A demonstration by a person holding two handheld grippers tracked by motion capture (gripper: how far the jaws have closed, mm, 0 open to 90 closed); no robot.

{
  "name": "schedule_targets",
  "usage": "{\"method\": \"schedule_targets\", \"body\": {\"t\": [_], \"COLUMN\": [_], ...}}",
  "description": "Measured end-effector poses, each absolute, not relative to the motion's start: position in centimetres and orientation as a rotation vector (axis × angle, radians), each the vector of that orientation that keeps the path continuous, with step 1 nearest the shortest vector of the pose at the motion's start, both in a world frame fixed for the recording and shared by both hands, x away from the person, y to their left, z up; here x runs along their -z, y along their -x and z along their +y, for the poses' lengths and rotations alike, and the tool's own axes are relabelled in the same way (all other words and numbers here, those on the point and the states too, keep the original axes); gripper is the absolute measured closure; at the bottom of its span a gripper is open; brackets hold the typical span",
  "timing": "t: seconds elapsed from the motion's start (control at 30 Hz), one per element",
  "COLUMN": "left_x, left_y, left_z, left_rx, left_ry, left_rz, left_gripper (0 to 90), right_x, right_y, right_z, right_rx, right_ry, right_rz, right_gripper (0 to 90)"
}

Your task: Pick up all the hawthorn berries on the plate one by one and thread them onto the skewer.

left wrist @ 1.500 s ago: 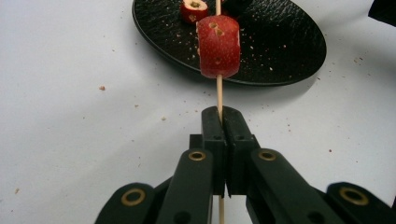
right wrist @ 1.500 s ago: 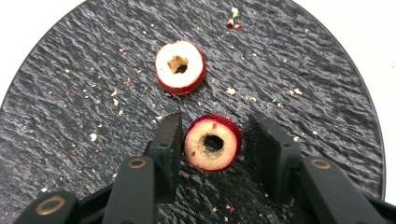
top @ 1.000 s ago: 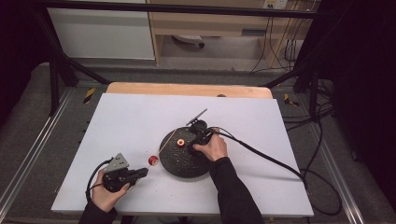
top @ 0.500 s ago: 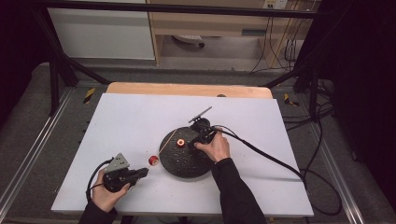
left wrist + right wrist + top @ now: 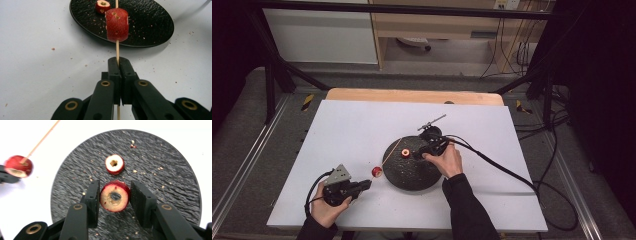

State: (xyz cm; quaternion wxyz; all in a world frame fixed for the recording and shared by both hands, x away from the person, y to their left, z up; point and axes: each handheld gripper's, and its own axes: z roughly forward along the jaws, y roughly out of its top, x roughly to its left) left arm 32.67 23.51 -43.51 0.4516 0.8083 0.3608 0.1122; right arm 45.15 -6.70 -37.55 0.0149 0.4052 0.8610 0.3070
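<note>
A black round plate [image 5: 412,172] sits mid-table. My left gripper [image 5: 368,183] is to its left, shut on a thin wooden skewer [image 5: 117,51] that carries one red fruit piece [image 5: 117,25] and slants over the plate. My right gripper [image 5: 416,154] hovers over the plate. In the right gripper view its jaws [image 5: 114,188] hold a cored red fruit slice [image 5: 115,199] tight on both sides. A second cored slice [image 5: 114,164] lies loose on the plate [image 5: 160,185] just beyond, and also appears in the left gripper view [image 5: 102,5].
The plate rests on a white board [image 5: 342,130] with a wooden strip along its far edge. A small metal rod [image 5: 433,121] sticks out behind the plate. The right gripper's cable [image 5: 497,167] trails off to the right. Crumbs dot the plate and board.
The right hand has shifted slightly over the plate. The left gripper and skewer have stayed where they were.
</note>
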Motion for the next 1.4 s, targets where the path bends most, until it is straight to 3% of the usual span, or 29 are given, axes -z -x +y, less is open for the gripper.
{"method": "schedule_targets", "body": {"t": [0.83, 1.4], "left_x": [43.6, 43.5], "left_y": [-32.5, -32.5], "left_z": [22.8, 22.1], "left_rx": [-0.282, -0.288], "left_ry": [-1.999, -1.993], "left_rz": [0.88, 0.885], "left_gripper": [88.6, 88.5], "right_x": [39.6, 40.6], "right_y": [-41.4, -40.2], "right_z": [-10.1, -11.3], "right_rx": [-1.589, -1.802], "right_ry": [-1.347, -1.385], "right_rz": [2.353, 2.145], "right_gripper": [61.4, 61.6]}}
